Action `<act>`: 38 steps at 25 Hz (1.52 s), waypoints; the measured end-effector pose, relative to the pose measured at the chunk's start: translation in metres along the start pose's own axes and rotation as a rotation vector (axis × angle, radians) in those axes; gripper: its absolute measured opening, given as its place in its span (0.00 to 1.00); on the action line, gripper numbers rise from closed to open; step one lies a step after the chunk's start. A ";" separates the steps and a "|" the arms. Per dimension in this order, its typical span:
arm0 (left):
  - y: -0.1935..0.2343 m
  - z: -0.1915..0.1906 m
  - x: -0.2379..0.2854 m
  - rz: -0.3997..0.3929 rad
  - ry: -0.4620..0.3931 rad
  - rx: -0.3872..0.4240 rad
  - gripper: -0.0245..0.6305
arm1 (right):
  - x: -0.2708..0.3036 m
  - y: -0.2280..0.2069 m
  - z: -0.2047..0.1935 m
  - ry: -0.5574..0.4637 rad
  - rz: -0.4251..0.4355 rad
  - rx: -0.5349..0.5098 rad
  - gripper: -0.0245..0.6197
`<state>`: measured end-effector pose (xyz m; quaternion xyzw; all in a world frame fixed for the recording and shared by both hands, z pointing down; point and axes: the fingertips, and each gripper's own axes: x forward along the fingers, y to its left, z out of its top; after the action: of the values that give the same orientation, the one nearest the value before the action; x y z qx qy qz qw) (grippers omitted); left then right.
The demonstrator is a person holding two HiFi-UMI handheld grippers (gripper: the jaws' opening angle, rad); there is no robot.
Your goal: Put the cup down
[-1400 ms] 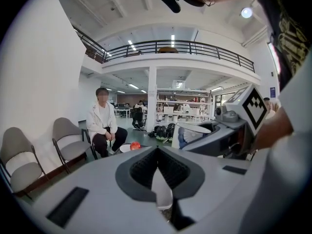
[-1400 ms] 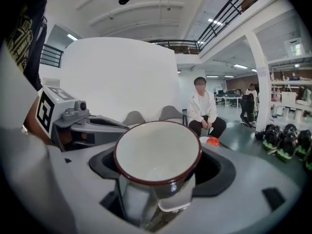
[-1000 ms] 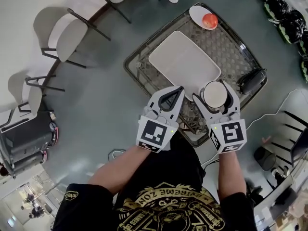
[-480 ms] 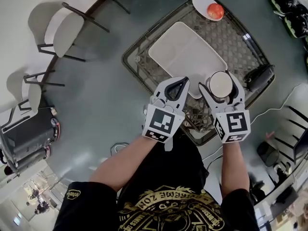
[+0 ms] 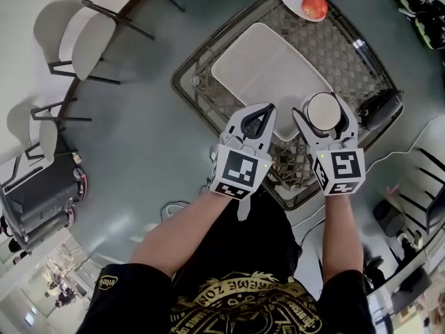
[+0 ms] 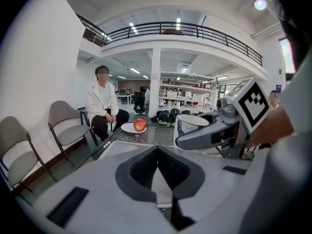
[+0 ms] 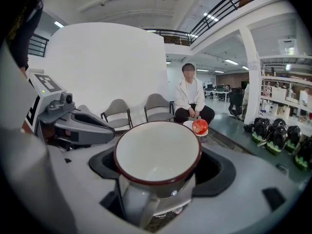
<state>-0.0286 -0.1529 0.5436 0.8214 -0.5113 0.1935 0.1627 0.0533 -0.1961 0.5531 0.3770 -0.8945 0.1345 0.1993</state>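
Both grippers have shifted forward over the table since 1.0 s ago. Right hand-held gripper (image 5: 324,117) is clamped on the white enamel cup with a dark red rim (image 5: 322,110), which is upright over the glass worktop (image 5: 201,68), just beside the white rectangular tray (image 5: 264,68). Contact with the worktop cannot be told. Left hand-held gripper (image 5: 259,117): jaws together, nothing between them.
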 end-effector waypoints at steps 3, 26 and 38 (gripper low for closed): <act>0.002 -0.004 0.004 0.004 0.002 0.000 0.04 | 0.006 -0.004 -0.006 0.004 -0.008 0.001 0.67; 0.012 -0.038 0.042 -0.018 0.058 0.008 0.04 | 0.045 -0.026 -0.049 0.018 -0.070 0.015 0.67; 0.014 -0.047 0.056 -0.028 0.072 -0.004 0.04 | 0.060 -0.035 -0.065 0.023 -0.082 0.015 0.67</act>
<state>-0.0262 -0.1806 0.6125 0.8206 -0.4939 0.2197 0.1856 0.0569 -0.2316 0.6413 0.4132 -0.8749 0.1371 0.2121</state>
